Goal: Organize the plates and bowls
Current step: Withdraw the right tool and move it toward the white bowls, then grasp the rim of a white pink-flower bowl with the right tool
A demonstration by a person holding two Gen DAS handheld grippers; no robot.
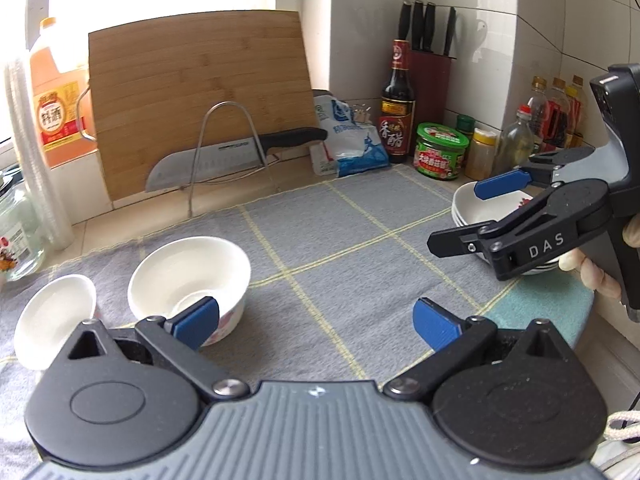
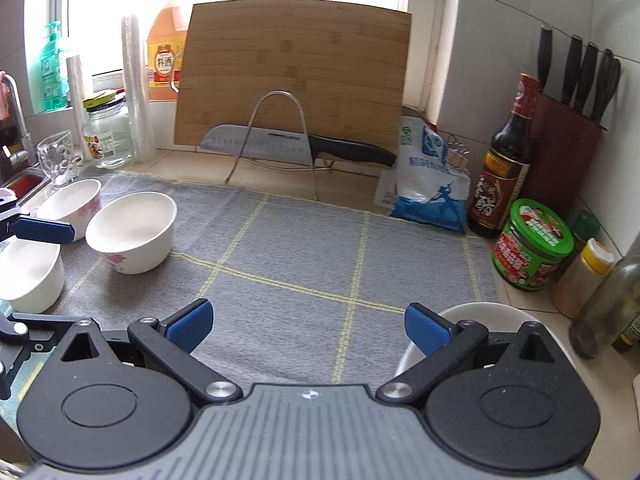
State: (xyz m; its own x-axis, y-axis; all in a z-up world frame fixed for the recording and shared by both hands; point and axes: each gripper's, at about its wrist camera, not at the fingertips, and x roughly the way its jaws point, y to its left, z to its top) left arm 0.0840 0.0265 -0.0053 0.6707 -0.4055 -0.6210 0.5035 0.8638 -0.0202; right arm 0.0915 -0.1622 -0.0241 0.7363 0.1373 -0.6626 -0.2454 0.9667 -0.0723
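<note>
Three white bowls are seen empty at the left of the grey mat; a stack of bowls stands at the mat's right edge. The left claw is held apart and empty, one blue pad just in front of the nearest bowl. The right claw is also held apart, above the stack, nothing between its pads. Behind the mat a cutting board, a knife, a salt bag and bottles are placed on the counter.
</note>
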